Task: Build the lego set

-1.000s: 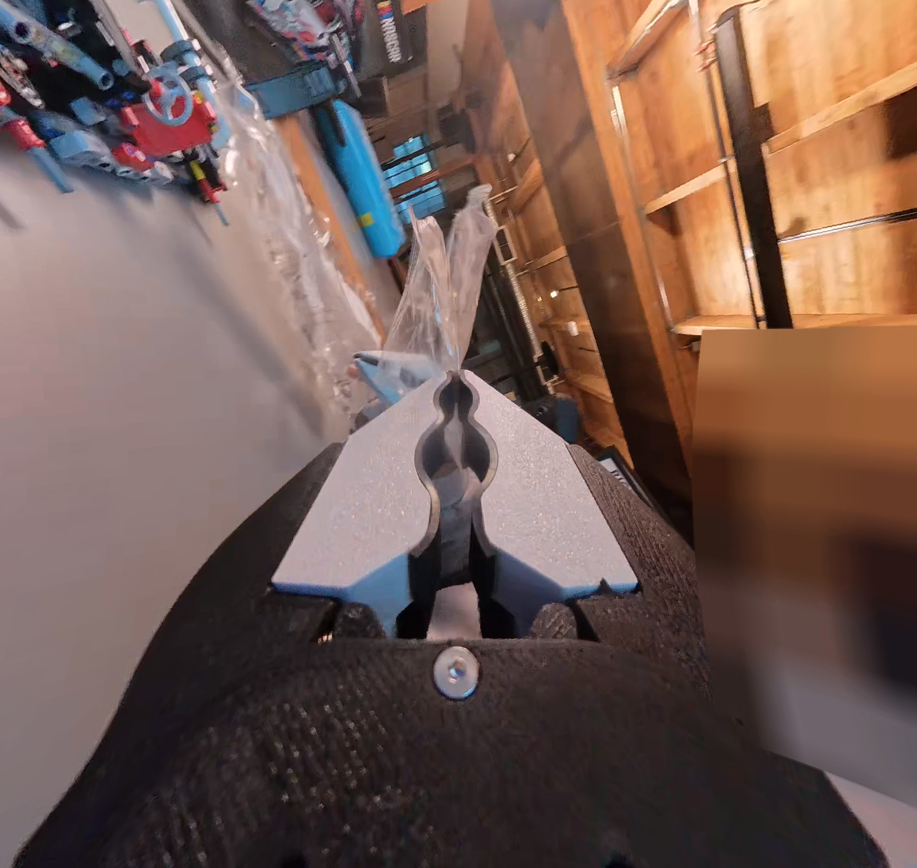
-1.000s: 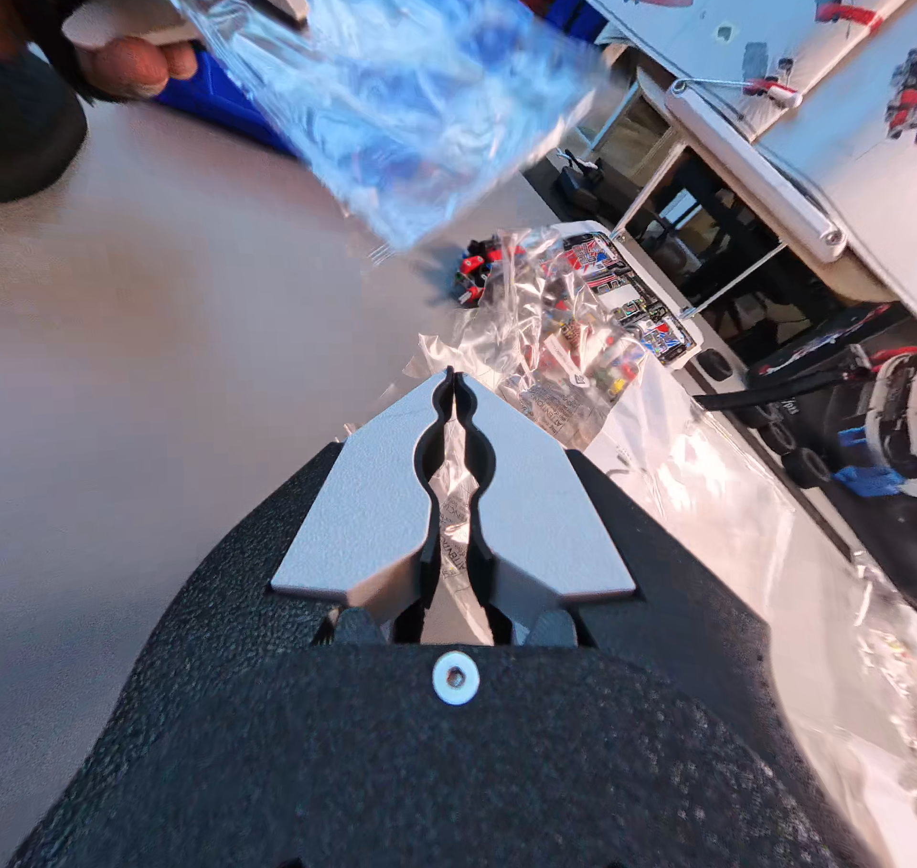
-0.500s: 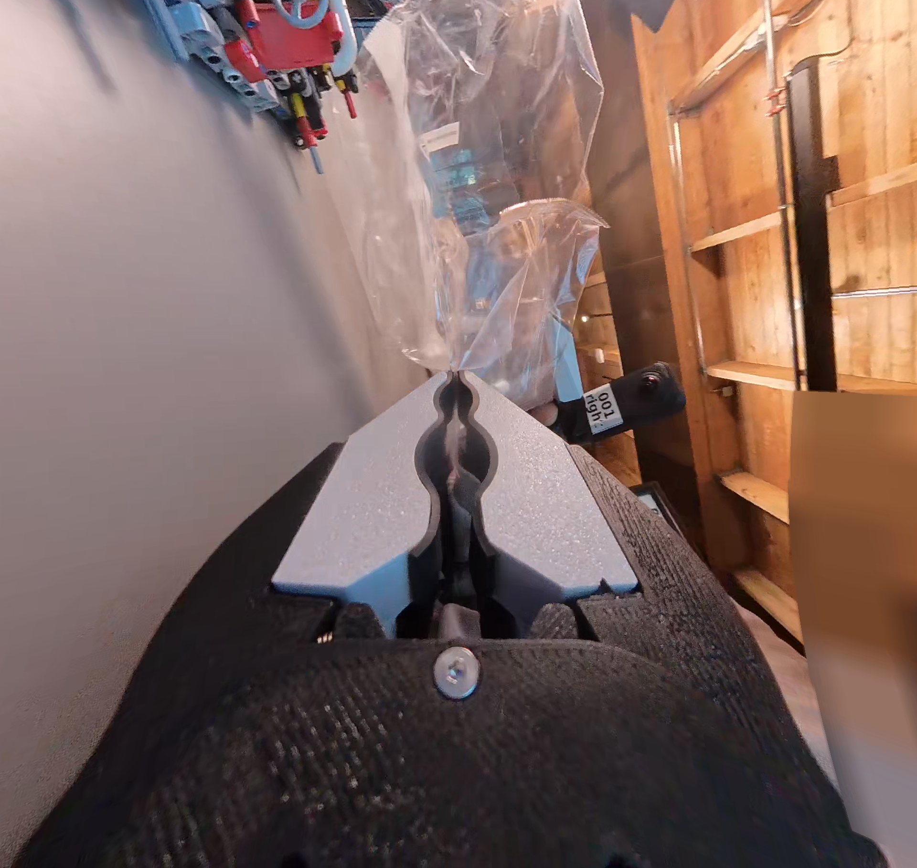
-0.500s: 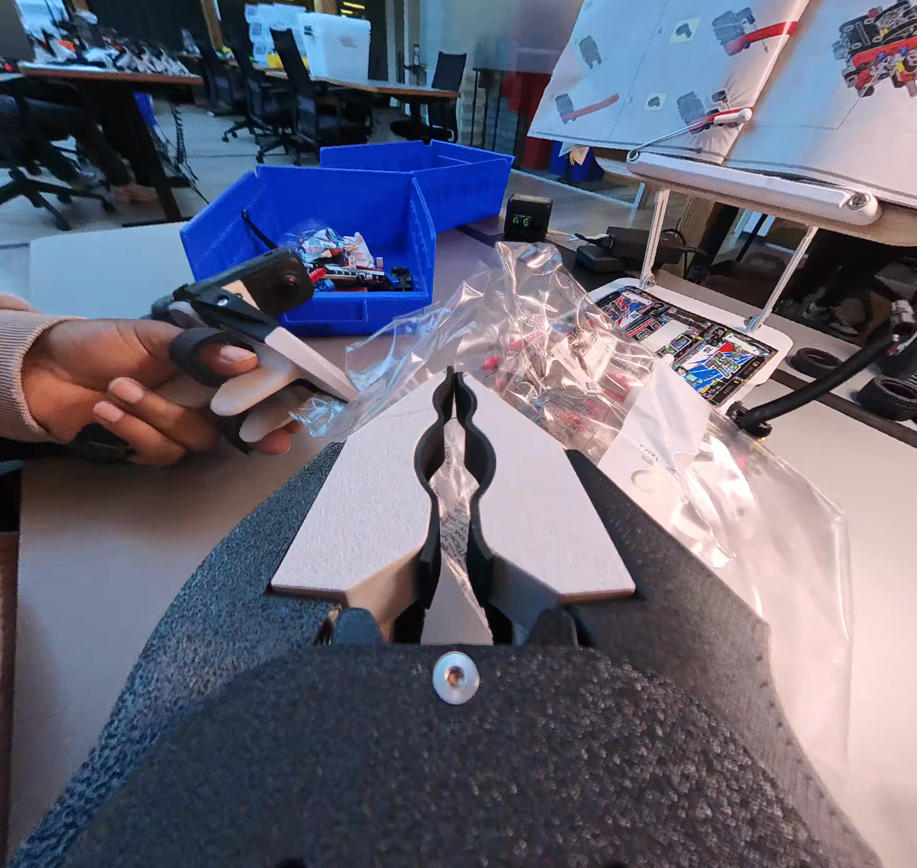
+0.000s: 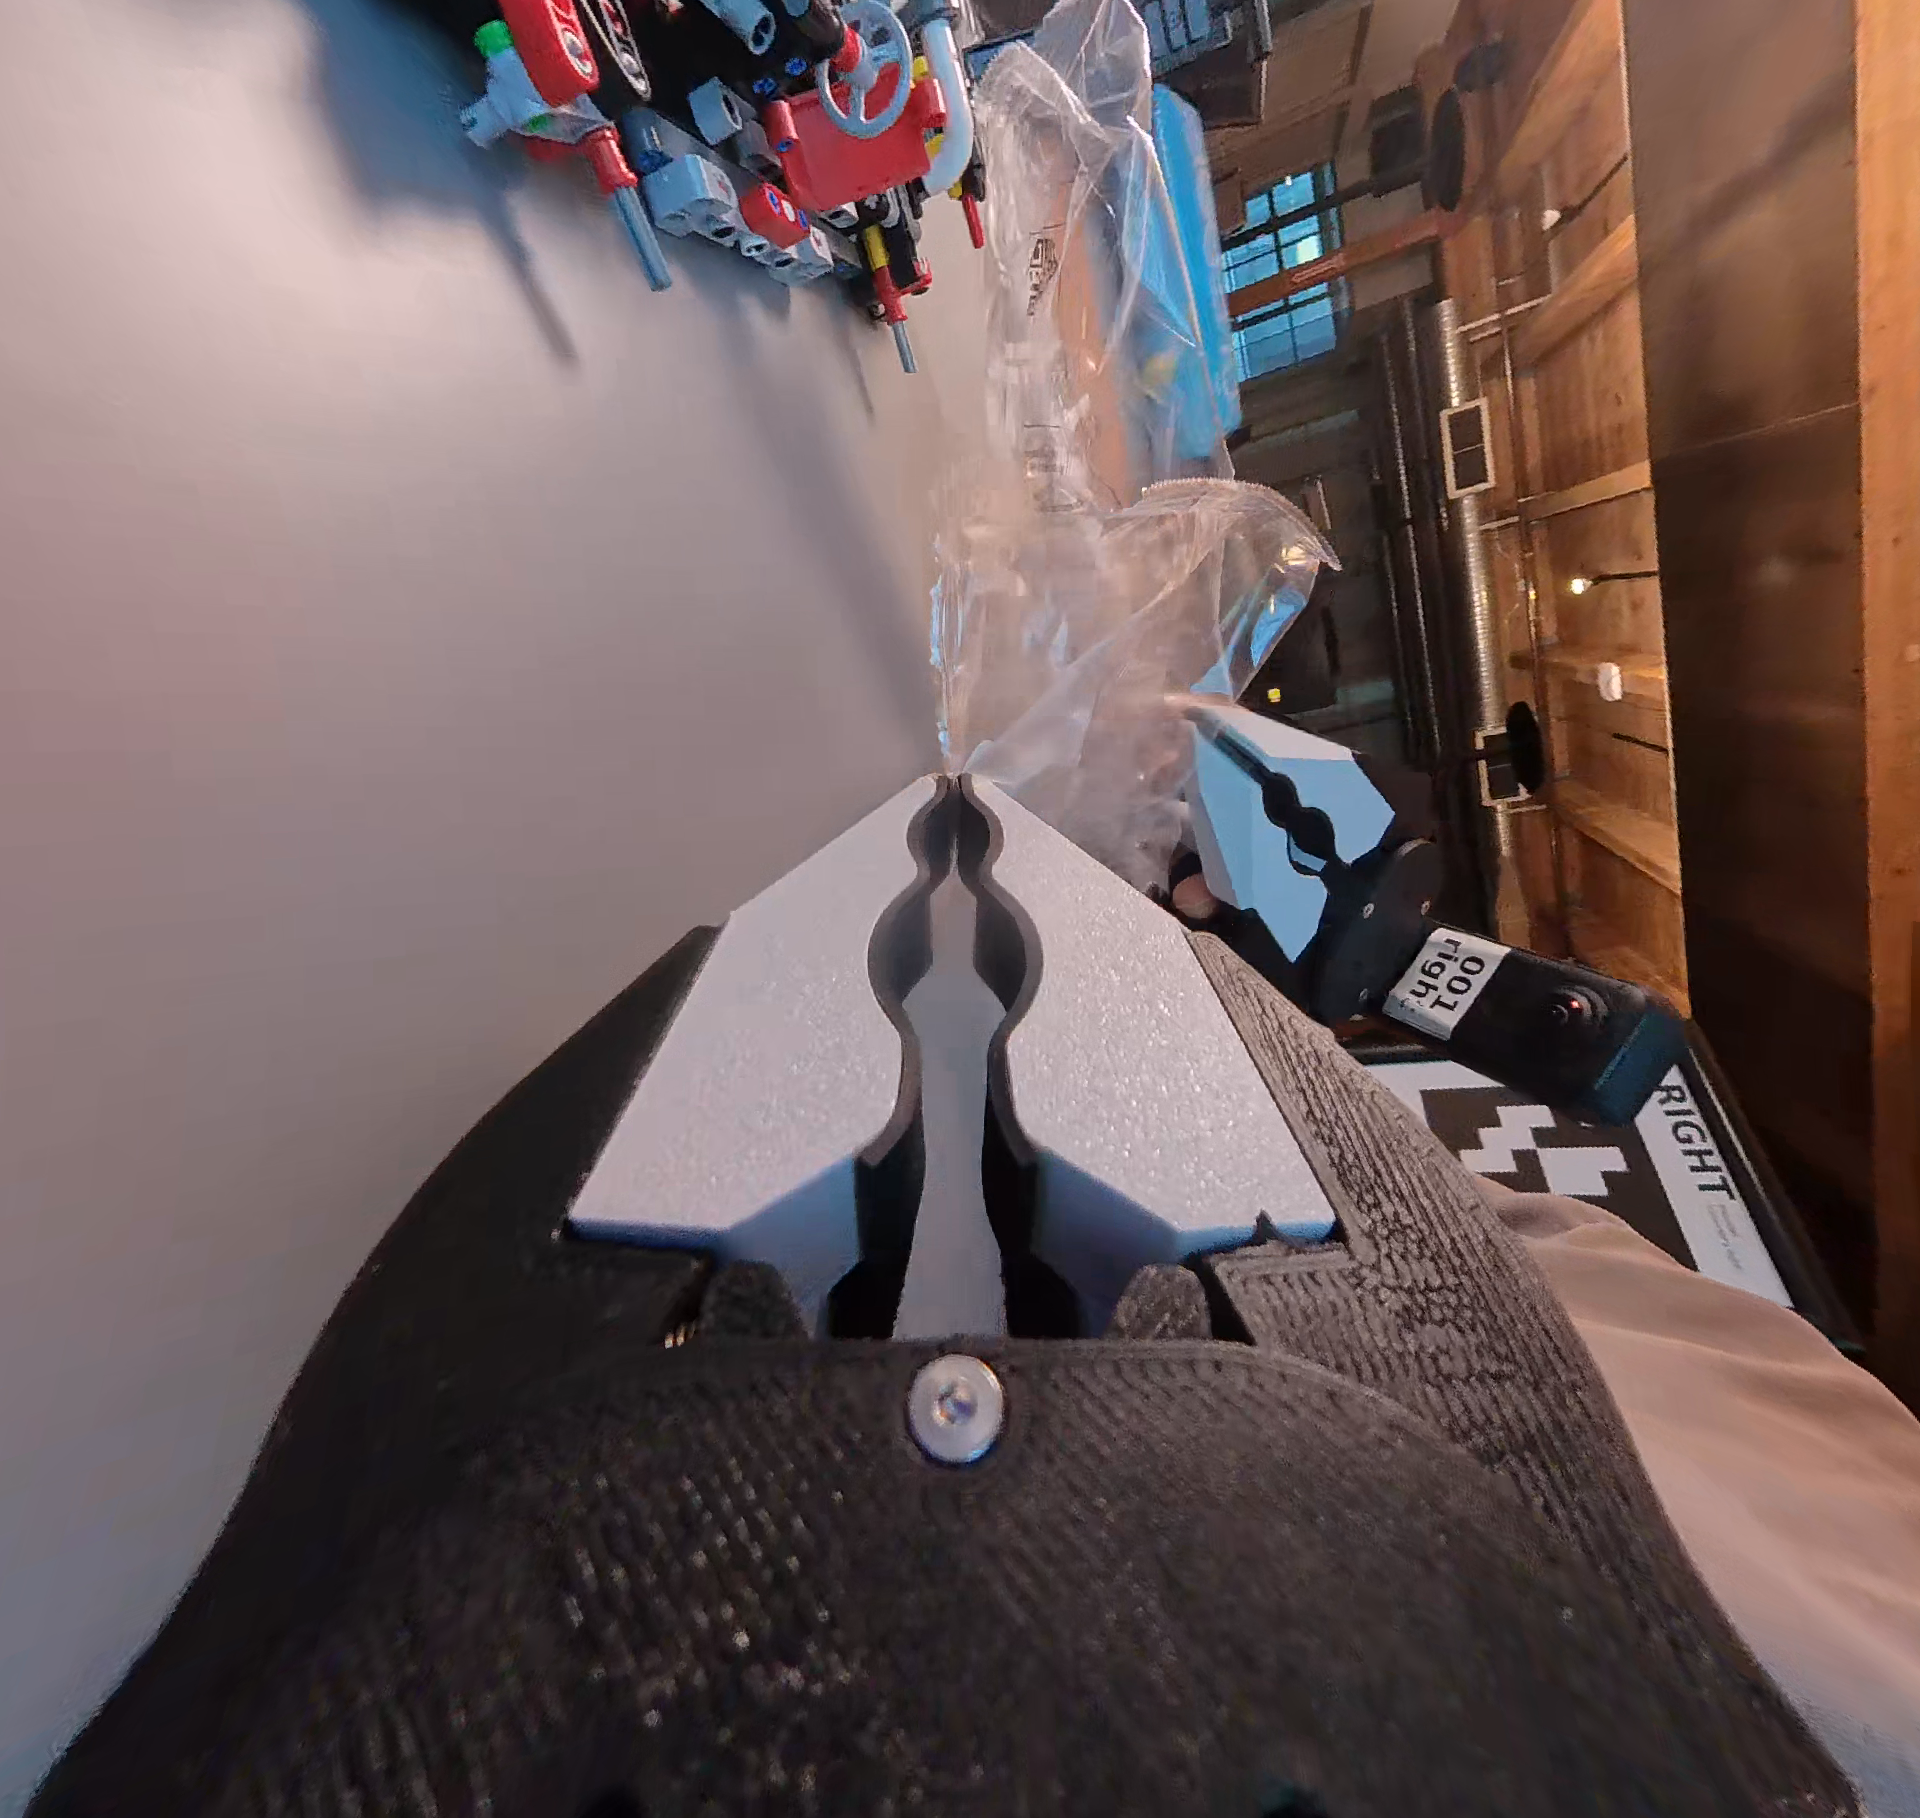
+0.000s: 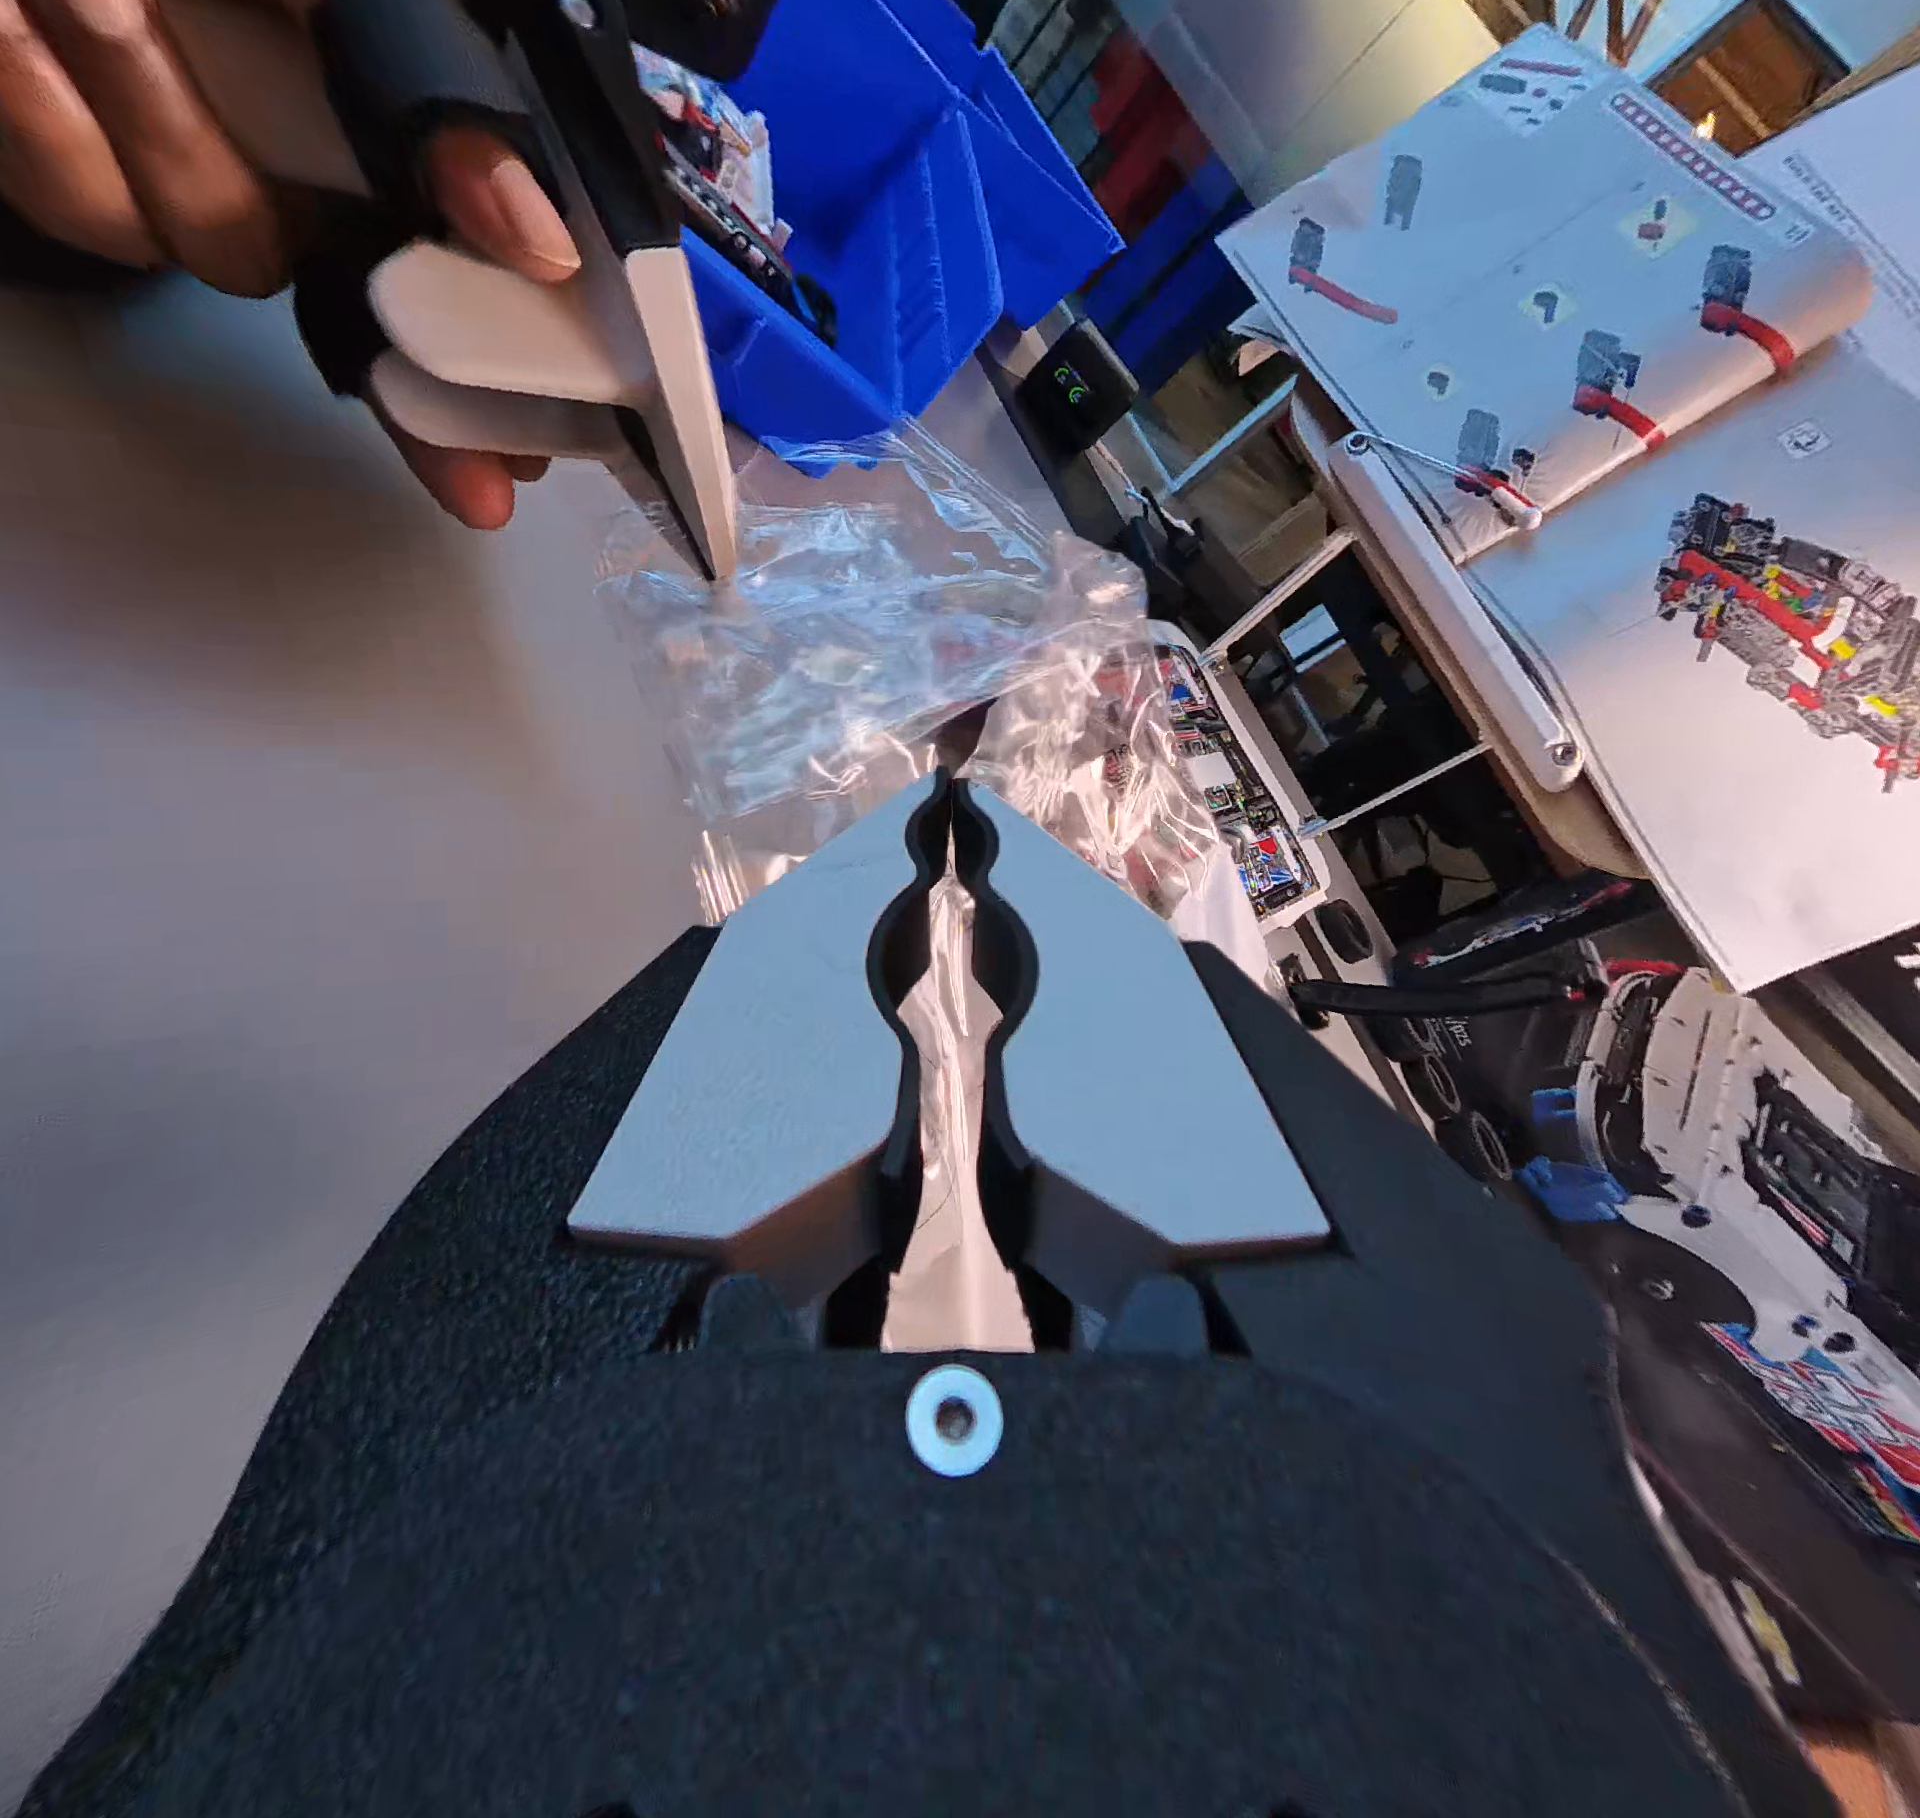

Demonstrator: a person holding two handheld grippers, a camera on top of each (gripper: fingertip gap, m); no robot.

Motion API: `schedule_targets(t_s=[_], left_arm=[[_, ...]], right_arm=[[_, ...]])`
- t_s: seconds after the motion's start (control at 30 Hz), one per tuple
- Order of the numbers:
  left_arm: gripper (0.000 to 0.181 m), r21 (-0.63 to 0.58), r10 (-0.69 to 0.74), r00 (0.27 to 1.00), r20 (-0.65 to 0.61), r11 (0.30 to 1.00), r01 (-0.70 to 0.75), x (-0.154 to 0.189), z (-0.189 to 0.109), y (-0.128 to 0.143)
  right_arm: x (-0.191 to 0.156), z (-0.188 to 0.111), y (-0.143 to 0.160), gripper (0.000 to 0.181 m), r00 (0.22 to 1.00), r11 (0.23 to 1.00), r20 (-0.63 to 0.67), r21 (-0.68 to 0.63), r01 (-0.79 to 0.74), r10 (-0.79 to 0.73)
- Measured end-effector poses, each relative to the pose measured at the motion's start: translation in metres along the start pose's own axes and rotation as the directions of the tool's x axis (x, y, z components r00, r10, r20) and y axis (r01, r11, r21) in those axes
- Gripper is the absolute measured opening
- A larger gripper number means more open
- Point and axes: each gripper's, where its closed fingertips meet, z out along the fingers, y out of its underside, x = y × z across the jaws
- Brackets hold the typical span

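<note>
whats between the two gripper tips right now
A clear plastic bag spans the stretch: the left gripper pinches one edge, the right gripper the other. The right wrist view shows this best; nothing else lies between them.

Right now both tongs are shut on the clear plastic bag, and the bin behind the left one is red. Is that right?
Not quite: the bin is blue, not red, as the right wrist view shows. The rest holds: the left tongs and the right tongs are each shut on the clear plastic bag.
</note>
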Motion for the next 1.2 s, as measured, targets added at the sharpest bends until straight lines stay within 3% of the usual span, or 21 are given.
schedule_targets(t_s=[0.13,0.3,0.47,0.8,1.07,1.2], left_arm=[[0.0,-0.009,-0.023,1.0,0.009,1.0,0.023,-0.005,-0.008,0.002],[0.0,-0.024,-0.039,0.999,-0.001,0.999,0.039,-0.002,-0.007,0.005],[0.0,-0.017,-0.073,0.997,0.014,0.997,0.074,-0.009,-0.015,0.002],[0.0,-0.043,-0.076,0.996,0.041,0.996,0.077,-0.007,-0.013,0.0],[0.0,-0.04,-0.032,0.994,0.108,0.999,0.036,-0.005,-0.019,-0.01],[0.0,-0.037,-0.019,0.996,0.092,0.999,0.022,-0.003,-0.016,-0.011]], right_arm=[[0.01,-0.002,0.002,0.0,0.995,0.995,0.001,0.011,-0.099,0.099],[0.0,0.001,0.0,0.0,1.0,1.0,-0.006,0.015,0.015,-0.014],[0.008,-0.001,-0.002,0.0,0.999,1.0,-0.032,0.028,-0.01,0.011],[-0.027,0.007,0.006,0.0,0.923,0.922,-0.004,-0.018,0.386,-0.386],[-0.057,0.012,0.014,0.0,0.861,0.865,0.105,-0.014,0.501,-0.497],[-0.052,0.016,0.023,0.0,0.891,0.89,0.105,-0.076,0.45,-0.441]])
